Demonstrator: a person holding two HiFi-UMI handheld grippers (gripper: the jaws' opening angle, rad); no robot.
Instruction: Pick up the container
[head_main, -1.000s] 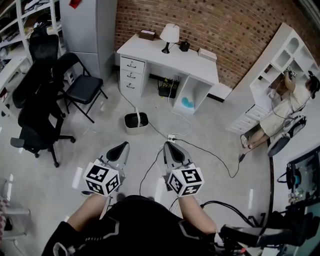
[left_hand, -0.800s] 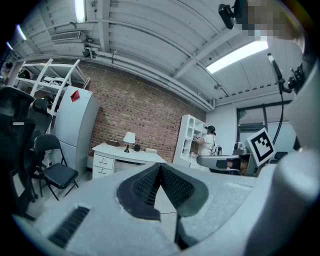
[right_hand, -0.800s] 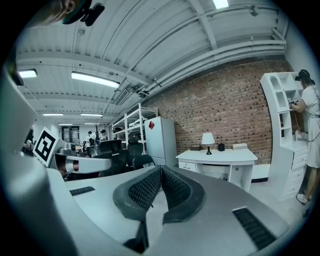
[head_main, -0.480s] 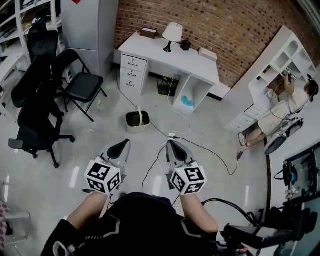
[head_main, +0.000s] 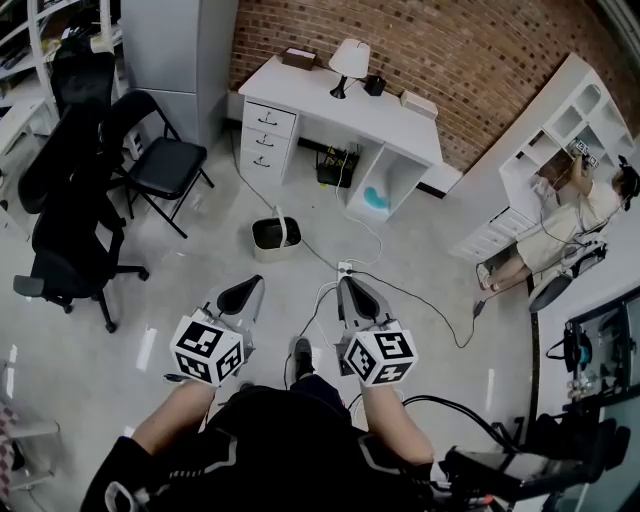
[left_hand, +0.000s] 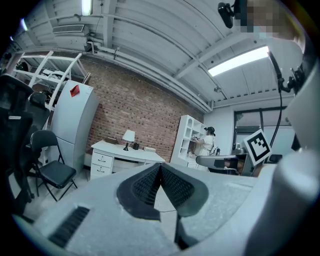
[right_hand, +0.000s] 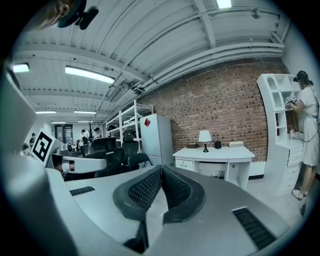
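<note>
1. Grippers first: the left gripper (head_main: 243, 293) and the right gripper (head_main: 350, 291) are both pinched closed with nothing in them. I think that is because nothing is near enough to grab yet.
2. The container (head_main: 275, 238) sits on the floor. It is at about 1 o'clock from the left gripper and 11 o'clock from the right one, well apart from both.
3. Both grippers are held side by side and point out that way, likely to be ready to reach.
4. The desk (head_main: 345, 105) stands past the container at 12 o'clock.
5. A plug strip (head_main: 345, 268) lies near the right gripper's tip, and a foot could trip on it.
</note>
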